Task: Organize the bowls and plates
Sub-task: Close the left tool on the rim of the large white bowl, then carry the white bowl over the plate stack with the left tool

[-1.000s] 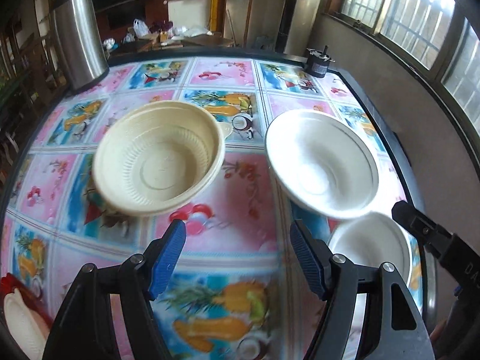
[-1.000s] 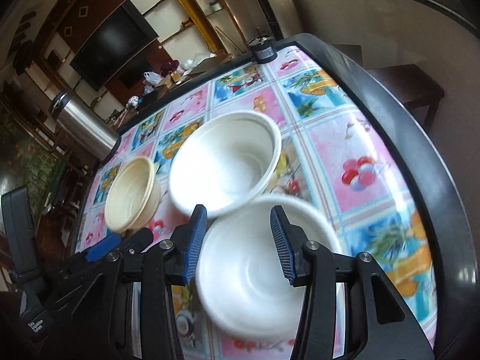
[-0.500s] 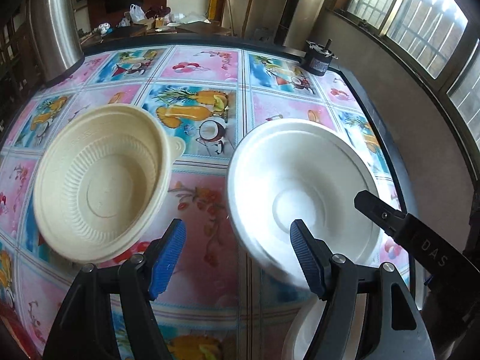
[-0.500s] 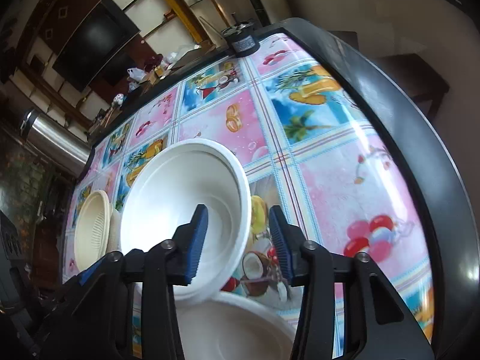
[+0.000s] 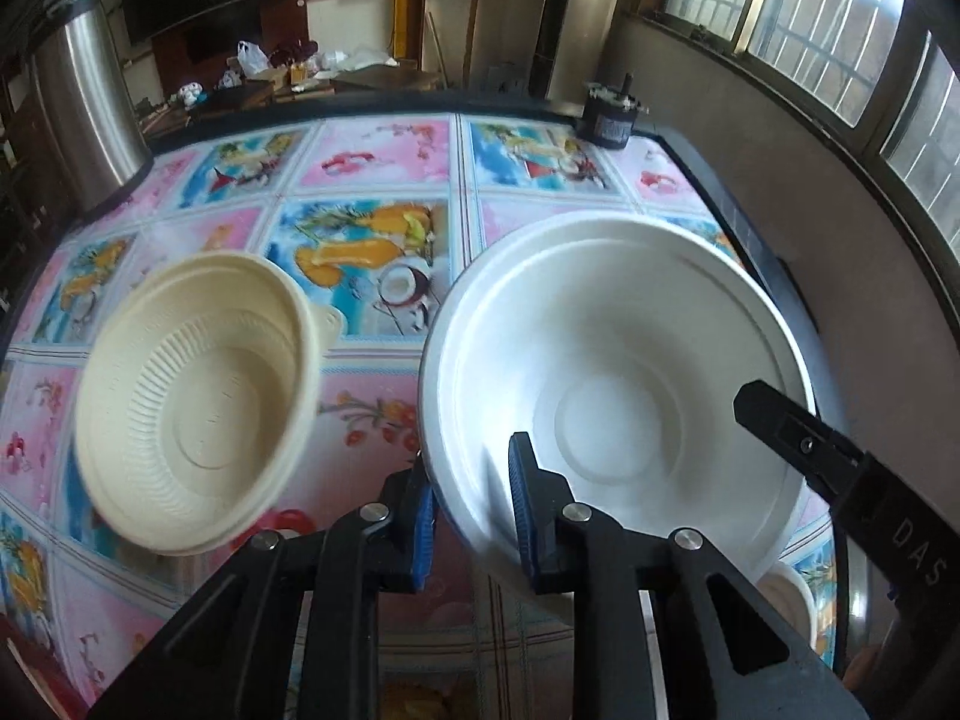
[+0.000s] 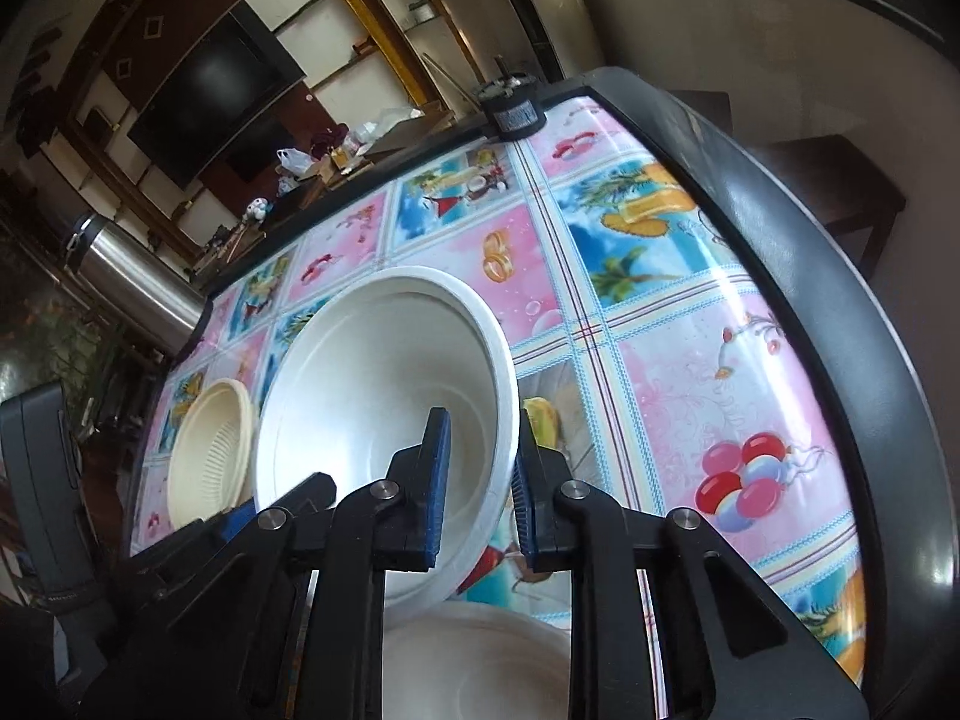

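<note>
**Both grippers clamped on the rim of the big white bowl**

Two wrist-cam views over a table (image 5: 384, 138) w/ a glossy fruit-print cloth in pink and blue squares.

Left view: the left gripper (image 5: 471, 504) has just been closing, and its blue pads now pinch the near-left rim of the large white bowl (image 5: 630, 360), one pad outside the wall, the other inside. The bowl sits right of centre on the cloth, open side up. To its left, apart from it, a cream ribbed bowl (image 5: 192, 396) w/ a small tab handle looks blurred. A black finger of the other tool pokes in over the white bowl's right rim. Below that, part of a smaller white bowl (image 5: 786, 594) shows at the lower right, mostly hidden.

Right view: the right gripper (image 6: 477, 480) has also just been closing. Its pads grasp the near-right rim of the same large white bowl (image 6: 372, 384), again one pad inside, one outside. The cream ribbed bowl (image 6: 210, 450) is beyond it on the left, overlapped by its rim in this view. The smaller white bowl (image 6: 480, 660) lies directly under the gripper, near the table's front edge.

Background: a steel canister (image 5: 84, 114) at the far-left corner, a small black motor-like part (image 5: 609, 114) at the far edge, a dark TV (image 6: 210, 90) on the wall, windows (image 5: 810, 18) at right.
</note>
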Tool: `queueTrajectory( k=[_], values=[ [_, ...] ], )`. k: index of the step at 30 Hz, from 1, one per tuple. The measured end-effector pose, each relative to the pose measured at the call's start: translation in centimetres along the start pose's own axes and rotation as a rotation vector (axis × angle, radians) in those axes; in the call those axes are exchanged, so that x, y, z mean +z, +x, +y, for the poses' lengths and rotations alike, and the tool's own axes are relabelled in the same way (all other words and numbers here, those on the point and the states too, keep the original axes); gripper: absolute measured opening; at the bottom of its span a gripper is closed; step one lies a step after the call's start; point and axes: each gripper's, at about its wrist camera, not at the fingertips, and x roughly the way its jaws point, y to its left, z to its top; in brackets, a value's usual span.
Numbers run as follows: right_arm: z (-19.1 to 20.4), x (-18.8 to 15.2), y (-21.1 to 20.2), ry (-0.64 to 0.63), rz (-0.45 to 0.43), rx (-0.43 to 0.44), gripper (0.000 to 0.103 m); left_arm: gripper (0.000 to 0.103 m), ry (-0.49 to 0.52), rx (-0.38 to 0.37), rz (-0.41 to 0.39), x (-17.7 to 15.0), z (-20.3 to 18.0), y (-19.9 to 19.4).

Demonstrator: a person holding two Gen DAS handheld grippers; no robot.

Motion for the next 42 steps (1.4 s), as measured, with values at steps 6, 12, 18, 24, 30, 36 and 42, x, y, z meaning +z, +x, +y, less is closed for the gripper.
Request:
queueTrajectory(
  k=[6, 12, 18, 24, 30, 36, 42],
  values=[
    [2.6, -1.6, -2.7, -0.048, -0.023, 0.021, 0.019, 0.022, 0.025, 0.031, -0.047, -1.4, 1.3, -4.0],
    [5.9, -4.8, -4.7, -0.121, -0.006, 0.046, 0.019, 0.022, 0.022, 0.050, -0.024, -4.5, 4.2, -5.3],
    [9.7, -9.7, -6.4, -0.226, -0.001, 0.027, 0.019, 0.022, 0.019, 0.103, -0.046, -8.1, 7.3, -7.8],
    [12.0, -14.4, -7.7, -0.249, 0.018, 0.068, 0.019, 0.022, 0.013, 0.138, -0.080, -11.2, 10.1, -10.4],
    [14.6, -17.9, -8.4, -0.276, 0.029, 0.089, 0.019, 0.022, -0.004, 0.173, -0.115, -13.7, 12.6, -12.5],
    [17.0, -20.1, -8.7, -0.311, 0.048, 0.114, 0.019, 0.022, -0.037, 0.191, -0.123, -15.6, 15.1, -13.8],
    [19.4, -21.6, -9.0, -0.351, 0.060, 0.139, 0.019, 0.022, -0.082, 0.197, -0.131, -16.8, 17.6, -15.2]
  ],
)
